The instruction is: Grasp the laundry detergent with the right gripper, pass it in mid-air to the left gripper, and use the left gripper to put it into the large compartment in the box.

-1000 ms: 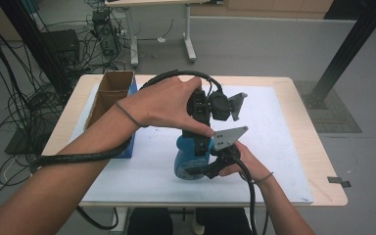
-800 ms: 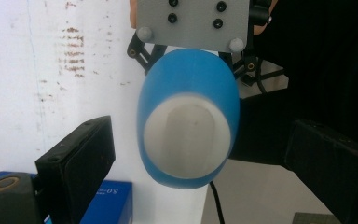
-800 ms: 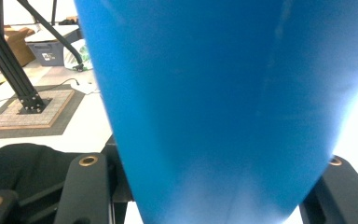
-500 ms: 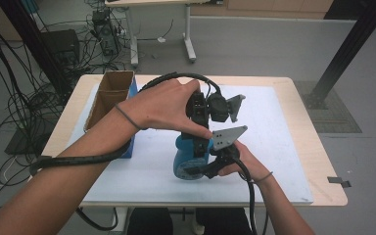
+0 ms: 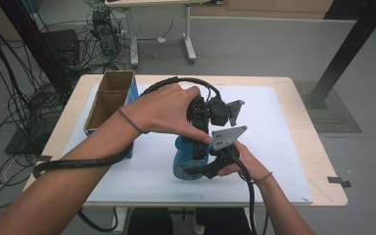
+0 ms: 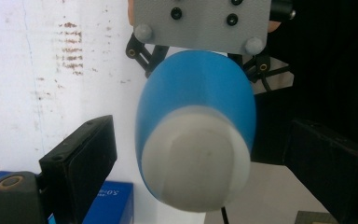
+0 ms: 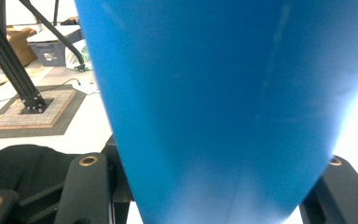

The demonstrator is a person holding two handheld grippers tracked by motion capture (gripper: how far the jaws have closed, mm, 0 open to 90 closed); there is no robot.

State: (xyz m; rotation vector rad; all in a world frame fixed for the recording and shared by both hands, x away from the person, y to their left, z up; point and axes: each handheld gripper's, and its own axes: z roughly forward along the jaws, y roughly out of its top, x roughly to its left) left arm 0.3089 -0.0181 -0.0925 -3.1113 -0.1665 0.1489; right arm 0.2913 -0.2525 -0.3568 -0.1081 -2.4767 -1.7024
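The blue bottle [image 5: 190, 156] stands upright near the front of the tabletop [image 5: 293, 147], its white cap [image 6: 198, 161] pointing up. The right gripper [image 5: 210, 169] squeezes its body. The left gripper [image 6: 196, 154] hangs above, jaws spread wide beside the cap.

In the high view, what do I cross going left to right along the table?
Open cardboard box → left hand → blue bottle → right gripper's grey plate → bare white sheet → table edge.
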